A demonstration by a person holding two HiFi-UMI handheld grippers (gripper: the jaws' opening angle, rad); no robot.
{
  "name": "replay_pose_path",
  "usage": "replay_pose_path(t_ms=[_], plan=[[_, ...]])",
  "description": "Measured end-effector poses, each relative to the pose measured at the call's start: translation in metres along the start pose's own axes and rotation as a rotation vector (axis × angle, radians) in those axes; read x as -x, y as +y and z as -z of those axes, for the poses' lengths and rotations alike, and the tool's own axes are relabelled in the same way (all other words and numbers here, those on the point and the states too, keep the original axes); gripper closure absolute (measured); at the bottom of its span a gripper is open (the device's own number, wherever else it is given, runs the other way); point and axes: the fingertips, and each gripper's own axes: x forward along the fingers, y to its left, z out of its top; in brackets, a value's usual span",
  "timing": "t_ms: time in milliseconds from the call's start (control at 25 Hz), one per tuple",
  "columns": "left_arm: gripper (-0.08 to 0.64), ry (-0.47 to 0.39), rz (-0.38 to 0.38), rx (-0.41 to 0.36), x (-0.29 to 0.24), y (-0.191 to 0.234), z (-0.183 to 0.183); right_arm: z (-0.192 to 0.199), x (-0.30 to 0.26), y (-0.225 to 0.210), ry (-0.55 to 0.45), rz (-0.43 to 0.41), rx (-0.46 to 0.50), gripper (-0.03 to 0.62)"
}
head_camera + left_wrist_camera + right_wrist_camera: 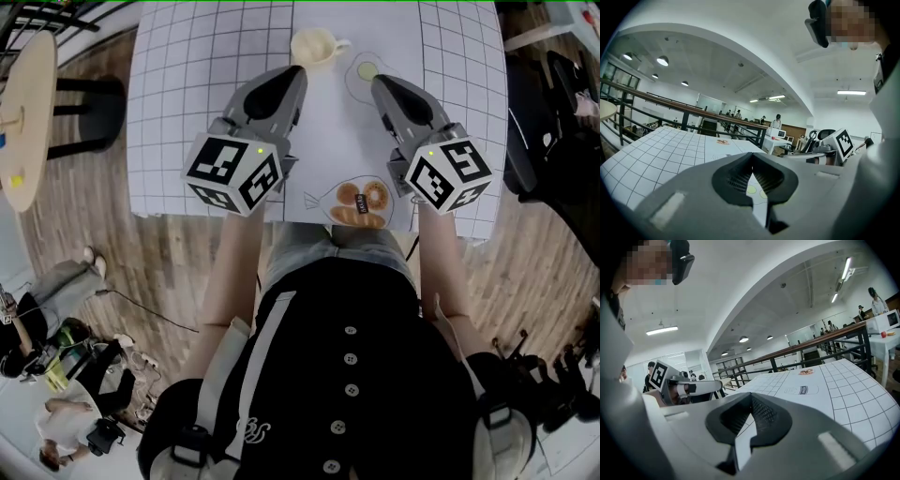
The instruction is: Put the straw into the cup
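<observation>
The biggest thing is the white sheet with squares (187,94). It covers the table in front of me, and brown wood floor (75,225) shows around it.

I hold both claws over the sheet, side by side and well apart. My left claw (298,70) points away from me. Its two jaws are pressed together at the tips and there is nothing between them. My right claw (377,82) is the same, with its jaws closed tight and nothing in them. Each claw has a cube with black and white squares near my hand, one on the left (232,173) and one on the right (448,175).

The cup (314,45) is pale yellow. It stands up on the far part of the sheet, just past the tip of my left claw and not touching it. Its handle points to the right.

A picture of donuts (361,202) is printed on the near edge of the sheet, between my arms. A small green dot (367,69) is drawn beside the cup, close to my right claw's tip.
</observation>
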Motion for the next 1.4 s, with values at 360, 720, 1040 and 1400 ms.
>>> replay_pose_path(t_ms=[360,720,1040,1400], plan=[[0.56,-0.032,0.042,-0.006,0.054,-0.032,0.014,0.017,0.036,0.046,0.014,-0.017,0.021,0.594],[0.561,-0.052,0.178,0.12,0.084,-0.073,0.032,0.037,0.048,0.096,0.05,-0.067,0.055,0.594],[0.56,-0.007,0.193,0.082,0.104,-0.084,0.048,0.054,0.062,0.114,0.059,-0.041,0.073,0.594],[0.561,0.035,0.228,0.077,0.113,-0.092,0.064,0.068,0.069,0.135,0.069,-0.026,0.087,0.594]])
